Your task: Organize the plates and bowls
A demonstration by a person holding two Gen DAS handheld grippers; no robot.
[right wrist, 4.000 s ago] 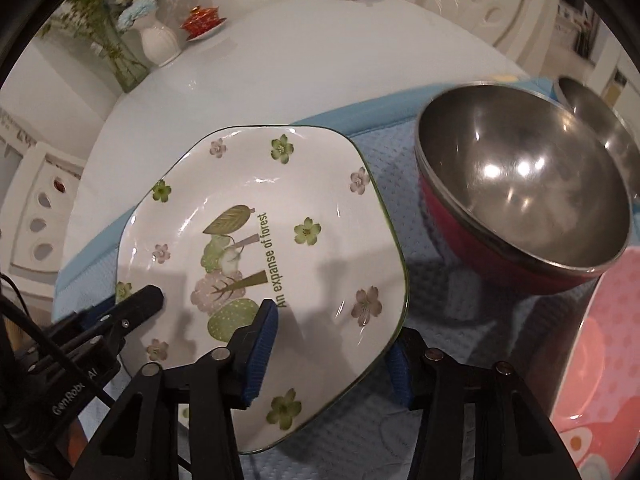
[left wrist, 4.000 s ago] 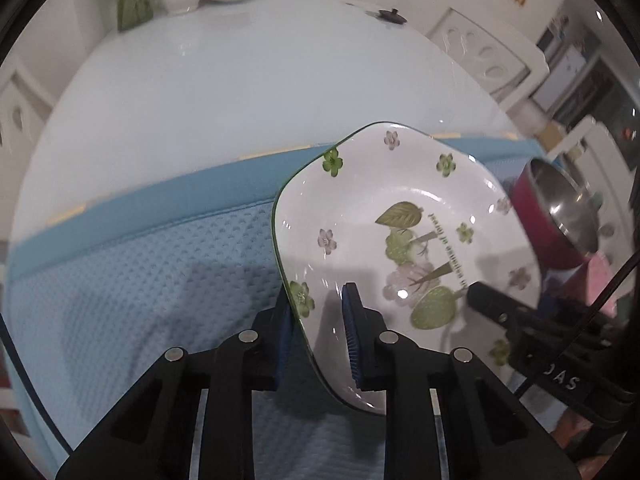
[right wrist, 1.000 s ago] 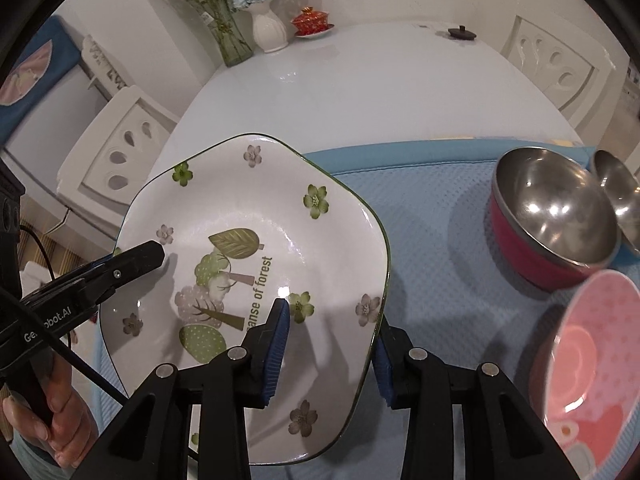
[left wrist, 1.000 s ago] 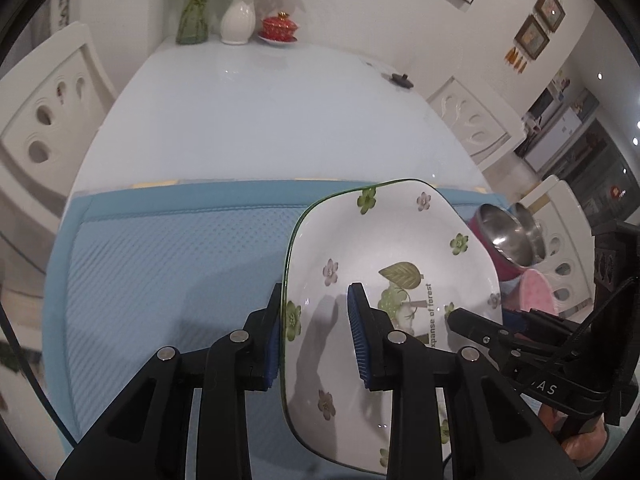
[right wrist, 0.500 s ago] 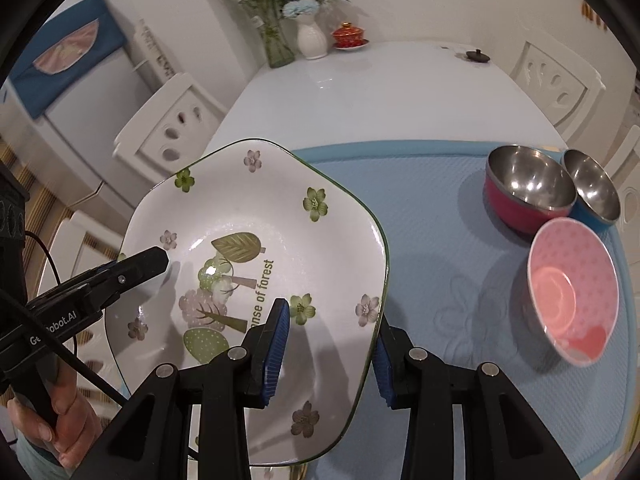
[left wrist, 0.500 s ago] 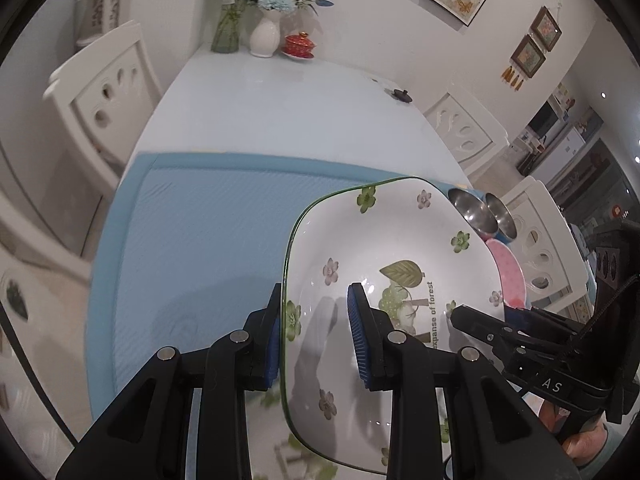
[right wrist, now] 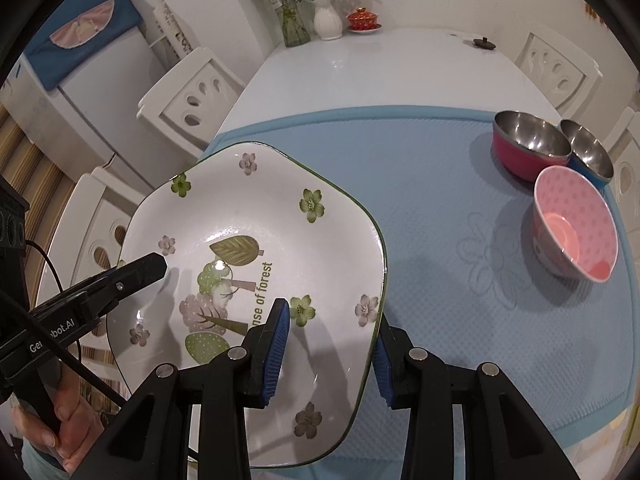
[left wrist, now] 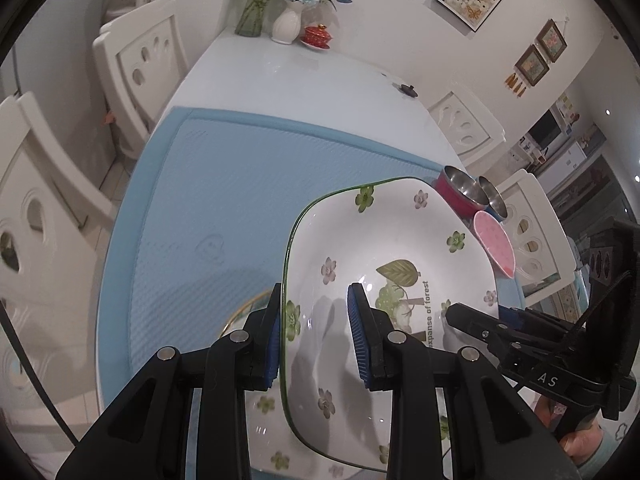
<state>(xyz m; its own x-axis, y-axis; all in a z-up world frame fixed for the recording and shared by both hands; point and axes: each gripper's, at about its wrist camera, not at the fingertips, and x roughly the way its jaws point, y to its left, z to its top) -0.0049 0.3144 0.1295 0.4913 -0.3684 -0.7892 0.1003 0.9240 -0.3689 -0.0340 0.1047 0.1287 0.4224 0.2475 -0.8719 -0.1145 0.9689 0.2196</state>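
Observation:
A white floral plate (left wrist: 384, 248) with a green rim, marked "expanse of forest", is held in the air over the blue mat's near left part. My left gripper (left wrist: 316, 336) is shut on its left rim. My right gripper (right wrist: 330, 354) is shut on its right rim; the plate also shows in the right wrist view (right wrist: 248, 264). Beneath it lies another floral plate (left wrist: 260, 408), mostly hidden. A pink dotted bowl (right wrist: 576, 224), a red steel bowl (right wrist: 528, 144) and a blue steel bowl (right wrist: 588, 152) sit at the mat's right.
The blue mat (left wrist: 216, 184) covers the near half of a white table (right wrist: 384, 68). A vase of flowers (right wrist: 328, 16), a glass vase (right wrist: 292, 20) and a red lidded cup (right wrist: 362, 20) stand at the far end. White chairs (left wrist: 132, 60) surround the table.
Both grippers have lifted the plate higher and drawn it back toward the mat's near left side. A second floral plate now shows beneath it.

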